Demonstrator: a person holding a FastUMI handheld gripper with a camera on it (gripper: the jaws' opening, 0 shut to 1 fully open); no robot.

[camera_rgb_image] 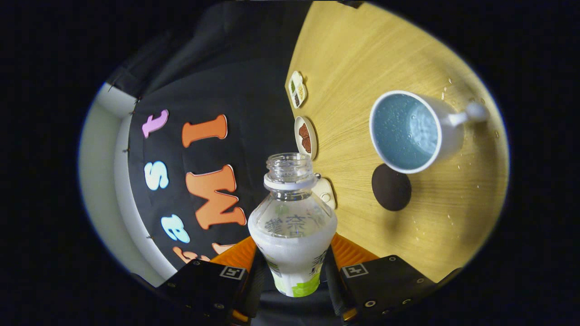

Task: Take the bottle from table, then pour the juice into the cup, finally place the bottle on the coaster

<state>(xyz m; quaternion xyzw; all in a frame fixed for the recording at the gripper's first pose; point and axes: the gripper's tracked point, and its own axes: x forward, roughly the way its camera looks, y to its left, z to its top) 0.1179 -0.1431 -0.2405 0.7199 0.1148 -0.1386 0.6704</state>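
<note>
While the gripper (292, 262) fingers clamp the uncapped juice bottle (292, 222), tilt slowly, mouth over the white cup (410, 131); dark coaster (391, 187) lies beside.

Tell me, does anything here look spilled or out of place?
Yes: small drops dot the wooden table around the white cup, mostly near its handle, like splashes. The open bottle, gripped between the jaws of the gripper, has no cap. The dark coaster lies bare.

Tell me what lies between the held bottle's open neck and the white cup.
Gripper view: bare wooden table between clear plastic bottle, clamped in the claw, and white cup.
</note>
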